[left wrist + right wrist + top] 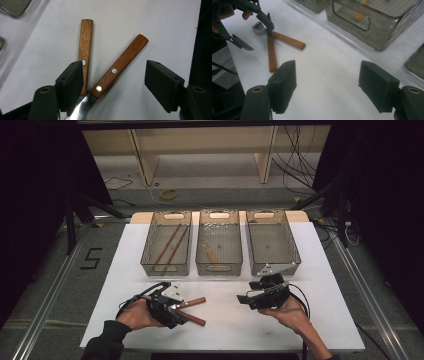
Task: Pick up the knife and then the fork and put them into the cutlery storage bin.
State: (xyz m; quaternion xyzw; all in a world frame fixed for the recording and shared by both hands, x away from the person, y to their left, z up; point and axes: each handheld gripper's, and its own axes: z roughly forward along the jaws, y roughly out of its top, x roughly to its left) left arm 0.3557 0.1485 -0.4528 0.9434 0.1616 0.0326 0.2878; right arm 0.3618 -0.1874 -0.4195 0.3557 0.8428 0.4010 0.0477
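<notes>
Two wooden-handled utensils lie crossed on the white table. One handle [85,47] points away and is partly covered by a pad of my left gripper [116,72]. The other handle [120,65], with two rivets and a metal blade, lies between the jaws. No pad presses on it, so that gripper is open over both utensils [196,302]. The right gripper view shows a fork head [258,26] under the left gripper [265,22]. My right gripper [328,80] hovers open over bare table, right of the utensils [245,300].
Three clear bins stand in a row at the back of the table. The left bin [165,269] holds brown sticks, the middle bin [219,269] a wooden-handled piece, and the right bin [274,265] looks bare. Dark floor and metal rails surround the table [310,320].
</notes>
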